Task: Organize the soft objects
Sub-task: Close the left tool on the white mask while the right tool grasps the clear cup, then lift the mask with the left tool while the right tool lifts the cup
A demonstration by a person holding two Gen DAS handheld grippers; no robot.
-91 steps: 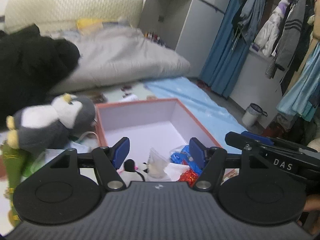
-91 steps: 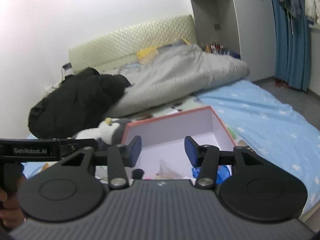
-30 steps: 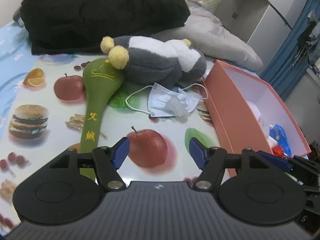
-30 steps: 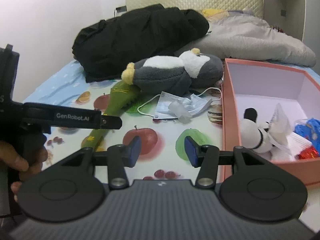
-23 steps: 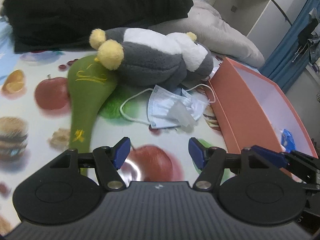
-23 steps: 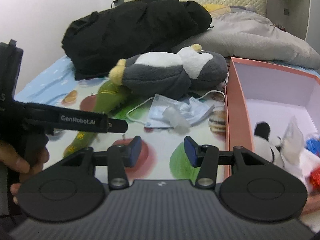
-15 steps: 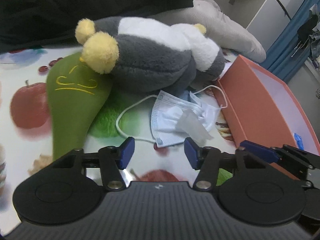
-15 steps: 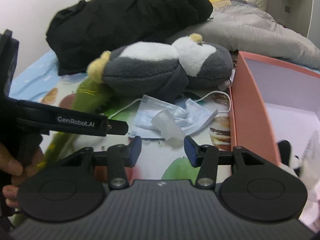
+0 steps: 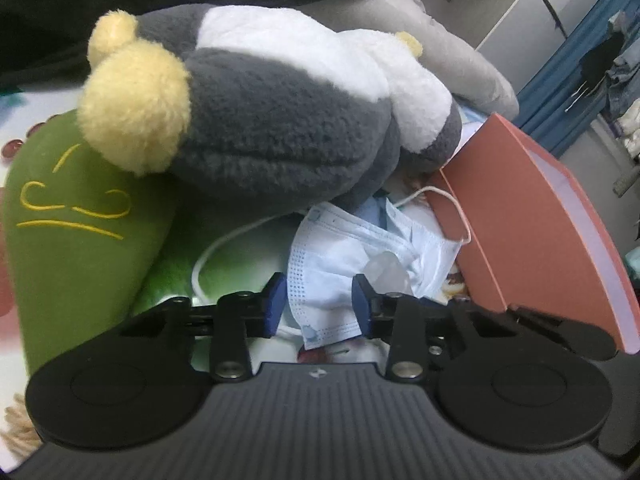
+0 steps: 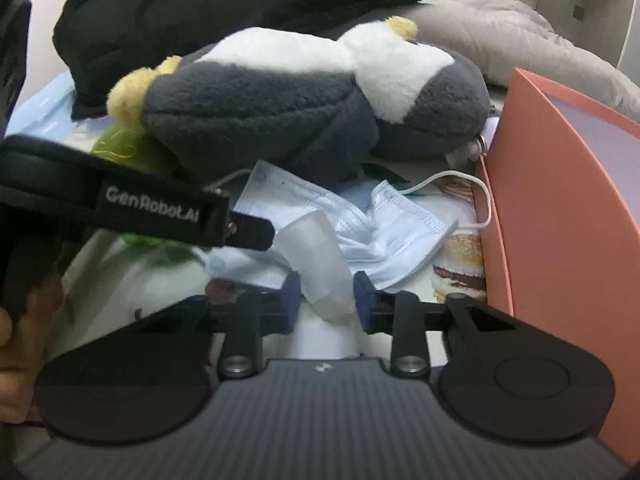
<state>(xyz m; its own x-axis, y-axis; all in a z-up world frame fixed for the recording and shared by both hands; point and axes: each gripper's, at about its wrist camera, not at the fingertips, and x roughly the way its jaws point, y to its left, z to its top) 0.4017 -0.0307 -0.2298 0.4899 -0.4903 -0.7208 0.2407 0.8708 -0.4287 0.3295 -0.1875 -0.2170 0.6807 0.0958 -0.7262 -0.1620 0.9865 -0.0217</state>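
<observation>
Face masks (image 9: 352, 256), pale blue and crumpled, lie on the fruit-print cloth (image 10: 132, 280) between the plush penguin (image 9: 280, 120) and the pink box (image 9: 532, 216); the left gripper (image 9: 320, 305) is closing around a mask edge, not yet pinching; the right gripper (image 10: 323, 302) is closing around a clear plastic piece (image 10: 320, 264), pads just short of it.

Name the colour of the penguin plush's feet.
Pale yellow; the penguin plush's feet show best in the left wrist view.

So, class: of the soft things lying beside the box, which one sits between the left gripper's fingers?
The pale blue face mask, crumpled and flat with white ear loops; the grey penguin plush and green plush lie beyond the closing left gripper.
</observation>
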